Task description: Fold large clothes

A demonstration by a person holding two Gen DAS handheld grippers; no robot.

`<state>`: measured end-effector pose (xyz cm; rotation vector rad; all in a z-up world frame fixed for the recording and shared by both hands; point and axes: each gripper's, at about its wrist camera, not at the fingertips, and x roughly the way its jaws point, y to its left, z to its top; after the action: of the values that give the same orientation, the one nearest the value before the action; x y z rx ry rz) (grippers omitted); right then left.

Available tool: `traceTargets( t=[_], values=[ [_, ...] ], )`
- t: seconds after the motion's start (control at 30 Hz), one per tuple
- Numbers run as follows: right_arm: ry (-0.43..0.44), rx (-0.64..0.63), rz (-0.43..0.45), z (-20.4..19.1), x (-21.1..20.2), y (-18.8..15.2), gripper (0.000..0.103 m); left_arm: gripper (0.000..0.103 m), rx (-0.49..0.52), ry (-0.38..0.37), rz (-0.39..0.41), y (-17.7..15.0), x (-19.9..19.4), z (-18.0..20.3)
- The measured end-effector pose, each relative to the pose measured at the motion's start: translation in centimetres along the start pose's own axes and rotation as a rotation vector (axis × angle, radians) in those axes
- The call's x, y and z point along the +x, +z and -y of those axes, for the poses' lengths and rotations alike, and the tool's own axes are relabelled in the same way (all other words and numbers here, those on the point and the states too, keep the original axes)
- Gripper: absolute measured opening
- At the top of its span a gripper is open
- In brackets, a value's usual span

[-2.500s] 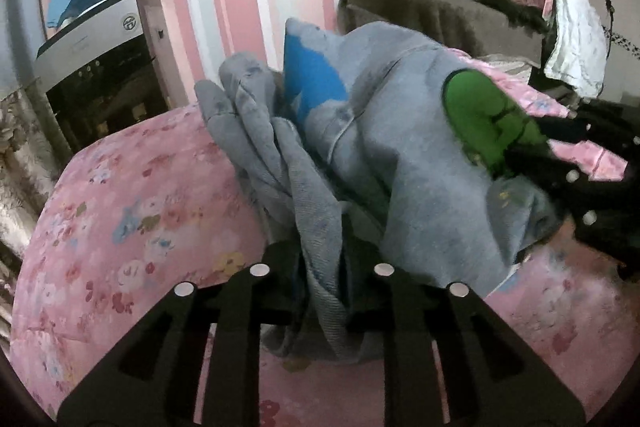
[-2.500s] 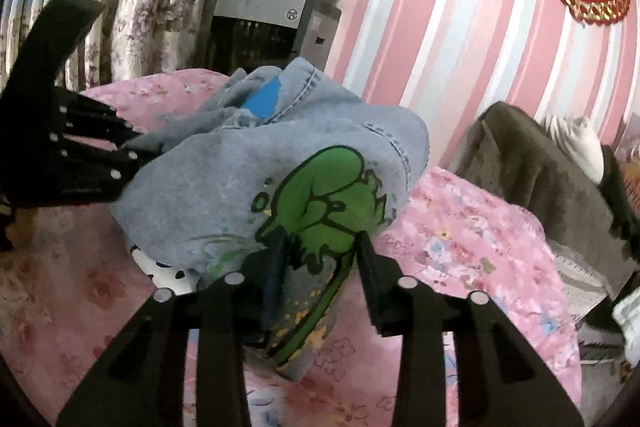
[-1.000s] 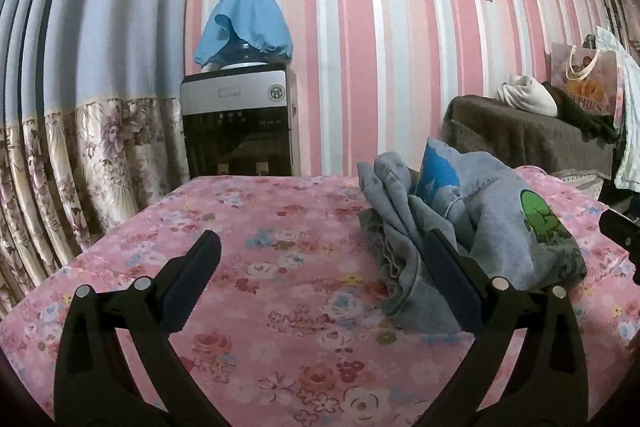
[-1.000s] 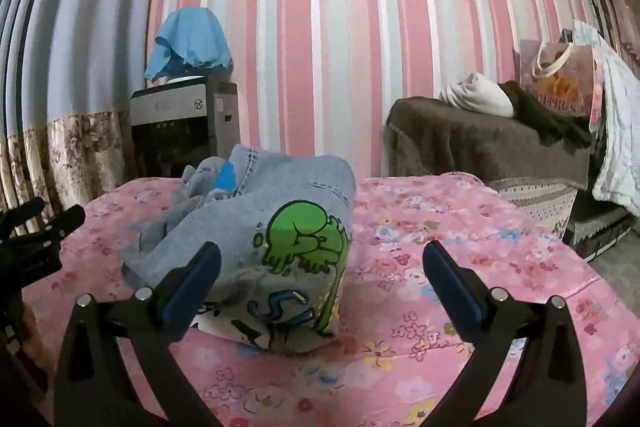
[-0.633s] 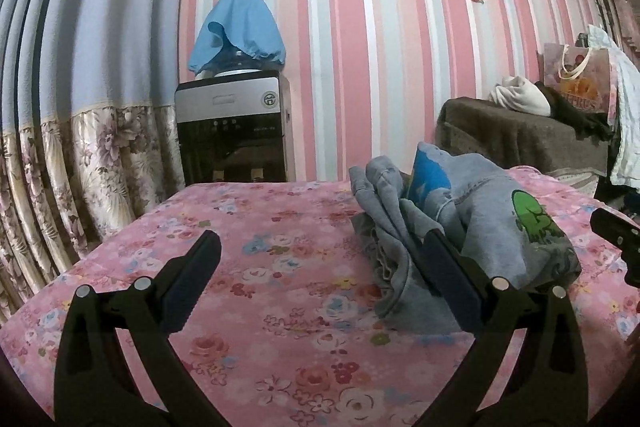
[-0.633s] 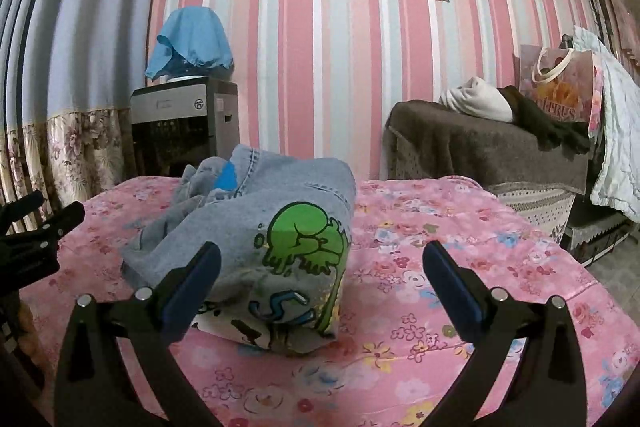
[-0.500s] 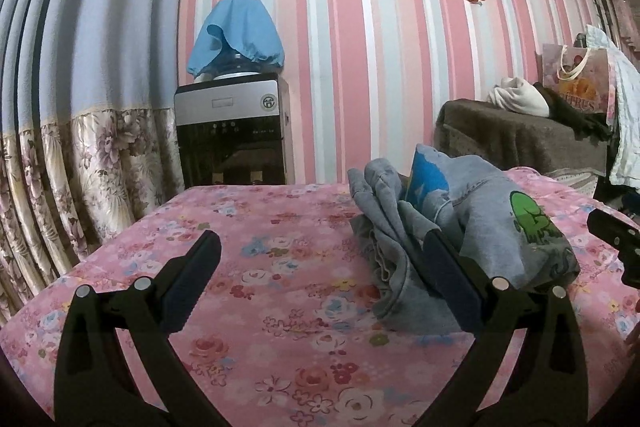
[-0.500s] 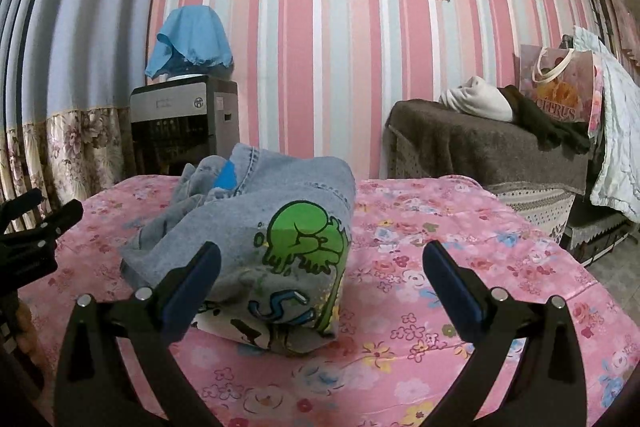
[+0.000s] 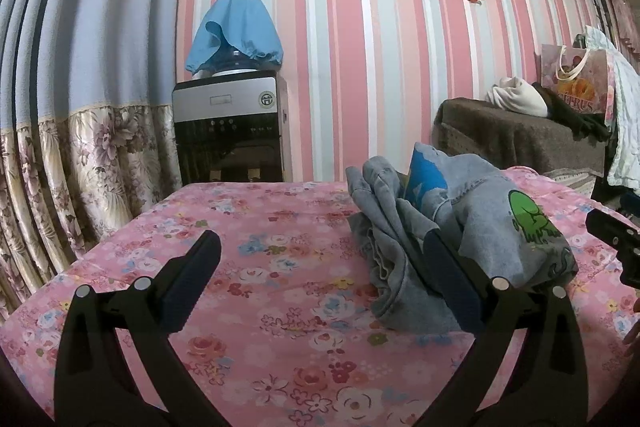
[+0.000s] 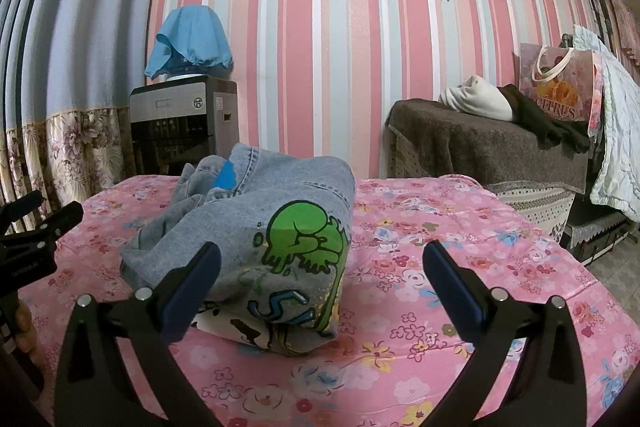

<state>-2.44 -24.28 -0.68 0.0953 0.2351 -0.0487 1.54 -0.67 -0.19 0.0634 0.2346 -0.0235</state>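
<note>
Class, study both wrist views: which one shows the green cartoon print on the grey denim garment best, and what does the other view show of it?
The right wrist view: the green print faces the camera, whole, on the denim garment. The left wrist view catches the print only obliquely, at the bundle's right side, showing mostly crumpled folds.

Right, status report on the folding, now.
Left gripper open, empty. Right gripper open, empty. Denim garment bundled on the pink floral bedspread, untouched. Nothing in the way.
</note>
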Motion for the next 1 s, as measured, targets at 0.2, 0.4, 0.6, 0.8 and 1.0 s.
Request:
traceTargets(
  t=[0.2, 0.4, 0.6, 0.8, 1.0],
  values=[
    [-0.004, -0.005, -0.009, -0.07, 0.11, -0.01, 0.101, 0.1, -0.01, -0.005, 0.009, -0.05, -0.09, -0.15],
    [-0.007, -0.012, -0.004, -0.25, -0.08, -0.09, 0.101, 0.1, -0.02, -0.005, -0.006, -0.2, 0.31, -0.3],
    [-0.009, -0.012, -0.009, -0.4, 0.03, -0.09, 0.101, 0.1, -0.018, 0.001, -0.011, -0.19, 0.37, -0.25],
    [-0.01, -0.018, -0.009, -0.41, 0.11, -0.01, 0.101, 0.1, -0.013, 0.0, -0.009, -0.2, 0.41, -0.3],
    [-0.011, -0.02, -0.01, -0.48, 0.1, -0.02, 0.101, 0.1, -0.011, -0.001, 0.004, -0.17, 0.16, -0.15]
  ],
)
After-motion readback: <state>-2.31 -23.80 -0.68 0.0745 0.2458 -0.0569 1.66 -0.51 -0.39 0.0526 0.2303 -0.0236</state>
